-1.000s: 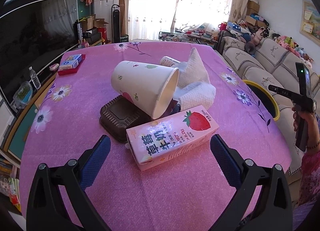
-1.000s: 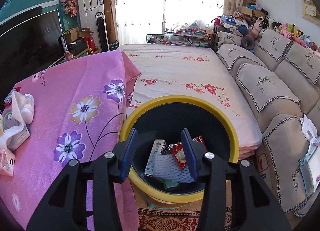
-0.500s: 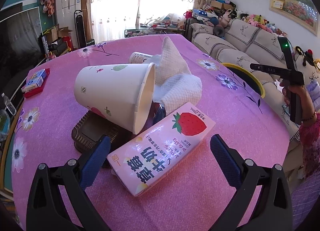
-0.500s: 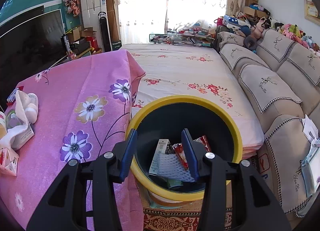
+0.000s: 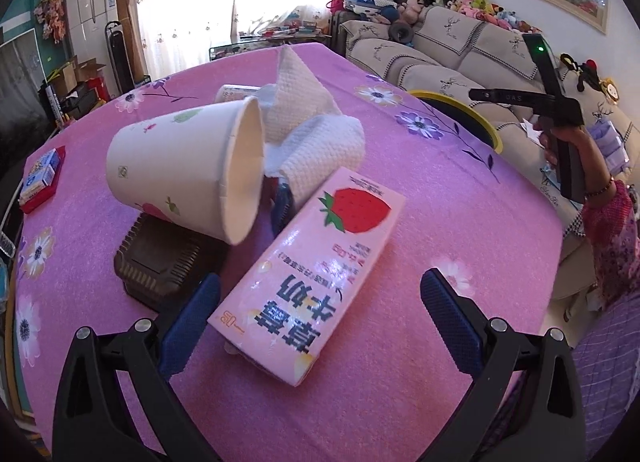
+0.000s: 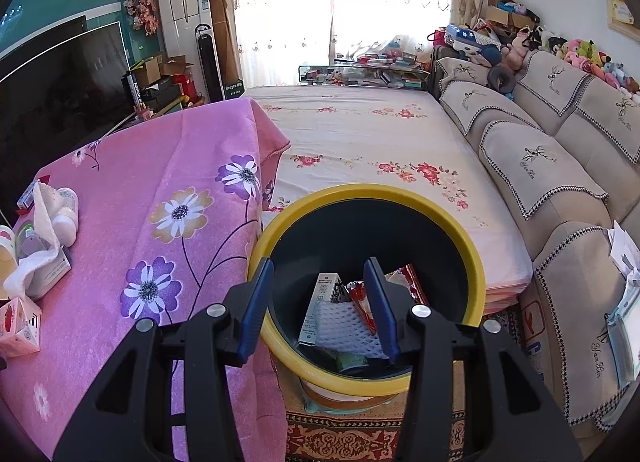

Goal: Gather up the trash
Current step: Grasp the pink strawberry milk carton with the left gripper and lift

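A pink strawberry milk carton [image 5: 308, 274] lies flat on the pink flowered tablecloth [image 5: 440, 213]. Its near end sits between the fingers of my left gripper [image 5: 320, 282], which is open, with neither pad pressing on it. Behind it a white paper cup [image 5: 188, 173] lies tipped on a brown plastic tray [image 5: 160, 262], beside crumpled white paper towel [image 5: 316, 129]. My right gripper [image 6: 318, 268] hangs open and empty over the yellow-rimmed black bin [image 6: 368, 191]. Inside the bin are a small carton [image 6: 320, 302], a white cloth and a red wrapper.
A red and blue box [image 5: 40, 177] lies at the table's left edge. The bin [image 5: 460, 109] stands off the table's right side, by a beige sofa [image 6: 540, 165]. A floral-sheeted bed [image 6: 360, 133] is behind it. A hand [image 5: 560, 137] holds the right gripper.
The left gripper has rolled and come closer and lower over the pile, so the milk carton's end now lies between its fingers. The right gripper has stayed over the bin.
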